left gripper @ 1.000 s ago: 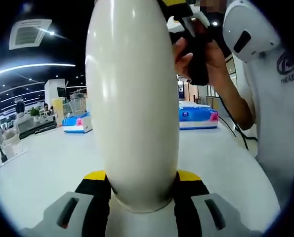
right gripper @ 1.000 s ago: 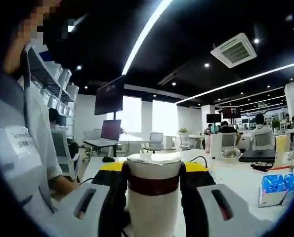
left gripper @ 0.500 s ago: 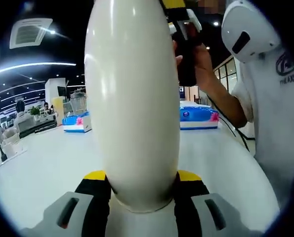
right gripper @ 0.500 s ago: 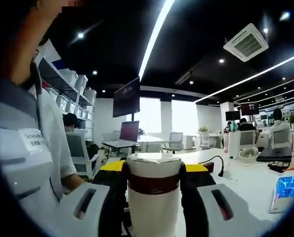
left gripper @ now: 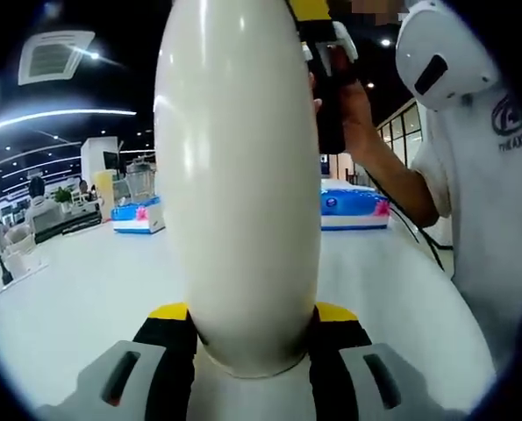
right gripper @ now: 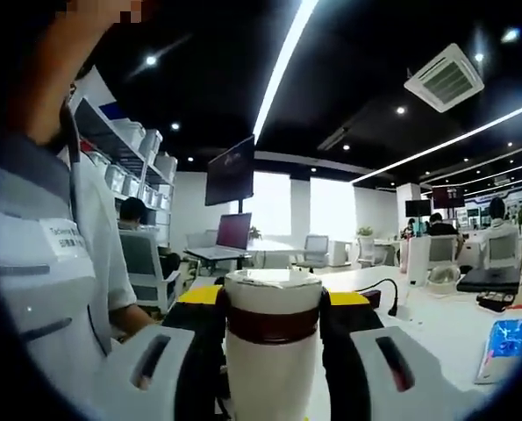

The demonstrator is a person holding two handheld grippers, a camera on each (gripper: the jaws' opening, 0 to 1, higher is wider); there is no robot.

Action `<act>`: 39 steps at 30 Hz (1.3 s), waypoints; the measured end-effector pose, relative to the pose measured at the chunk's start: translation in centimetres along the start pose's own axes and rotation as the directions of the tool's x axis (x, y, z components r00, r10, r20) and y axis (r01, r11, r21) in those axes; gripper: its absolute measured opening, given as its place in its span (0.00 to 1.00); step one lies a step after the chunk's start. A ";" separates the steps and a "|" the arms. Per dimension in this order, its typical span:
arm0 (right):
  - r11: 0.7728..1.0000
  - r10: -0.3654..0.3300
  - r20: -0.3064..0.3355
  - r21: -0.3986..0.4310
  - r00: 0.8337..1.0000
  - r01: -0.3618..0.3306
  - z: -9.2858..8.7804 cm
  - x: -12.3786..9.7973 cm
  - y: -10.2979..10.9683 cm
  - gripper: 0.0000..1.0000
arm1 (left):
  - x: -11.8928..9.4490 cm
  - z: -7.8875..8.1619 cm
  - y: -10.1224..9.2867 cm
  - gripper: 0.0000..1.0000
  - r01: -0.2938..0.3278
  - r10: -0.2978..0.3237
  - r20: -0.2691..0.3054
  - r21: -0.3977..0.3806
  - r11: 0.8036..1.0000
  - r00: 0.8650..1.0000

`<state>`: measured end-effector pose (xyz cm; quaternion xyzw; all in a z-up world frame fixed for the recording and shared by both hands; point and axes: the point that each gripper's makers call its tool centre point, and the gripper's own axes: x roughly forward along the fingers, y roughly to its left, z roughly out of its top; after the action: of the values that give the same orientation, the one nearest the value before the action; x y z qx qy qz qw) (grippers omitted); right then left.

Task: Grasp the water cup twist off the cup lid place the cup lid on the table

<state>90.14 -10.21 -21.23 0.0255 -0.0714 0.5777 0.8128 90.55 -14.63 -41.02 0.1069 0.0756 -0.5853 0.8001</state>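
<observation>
A tall white water cup (left gripper: 239, 175) rises between the jaws of my left gripper (left gripper: 252, 314), which is shut on its lower body. Its top runs out of the left gripper view. Beside that top, a person's hand holds my right gripper (left gripper: 329, 70). In the right gripper view, my right gripper (right gripper: 272, 300) is shut on the cup lid (right gripper: 272, 338), a white cylinder with a dark red band. I cannot tell whether the lid still sits on the cup.
The white table (left gripper: 94, 298) spreads below the cup. Blue packs lie on it at the left (left gripper: 138, 216) and the right (left gripper: 350, 205). A person in a white shirt (left gripper: 489, 202) stands close on the right. A blue pack (right gripper: 506, 346) and a cable (right gripper: 385, 294) lie on the table in the right gripper view.
The hand with the right gripper has shifted and turned a little at the cup's top, and the right gripper view has swung slightly. The left gripper and the cup have stayed put.
</observation>
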 end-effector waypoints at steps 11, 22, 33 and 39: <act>0.999 -0.047 -0.034 0.019 0.998 0.048 -0.2 -0.3 -0.1 0.46 | -0.1 -0.2 0.0 0.51 0.003 -0.003 -0.001 -0.011 1.000 1.000; 0.982 -0.180 -0.066 0.040 0.982 0.182 0.0 -0.4 -0.5 0.62 | -0.3 -0.2 0.1 0.51 0.002 -0.002 -0.001 -0.005 1.000 1.000; 0.797 -0.602 -0.082 -0.016 0.794 0.603 -0.5 -1.5 -1.9 0.63 | -0.2 0.0 0.2 0.51 0.001 -0.001 -0.002 0.001 1.000 1.000; 0.742 -0.671 -0.085 -0.082 0.737 0.666 -0.6 -0.9 -1.1 0.64 | -0.2 0.0 0.4 0.51 0.000 0.000 -0.003 0.001 1.000 1.000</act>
<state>90.94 -11.32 -21.89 -0.0011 -0.0262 0.2463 0.9688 90.83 -14.35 -40.96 0.1083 0.0763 -0.5853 0.8000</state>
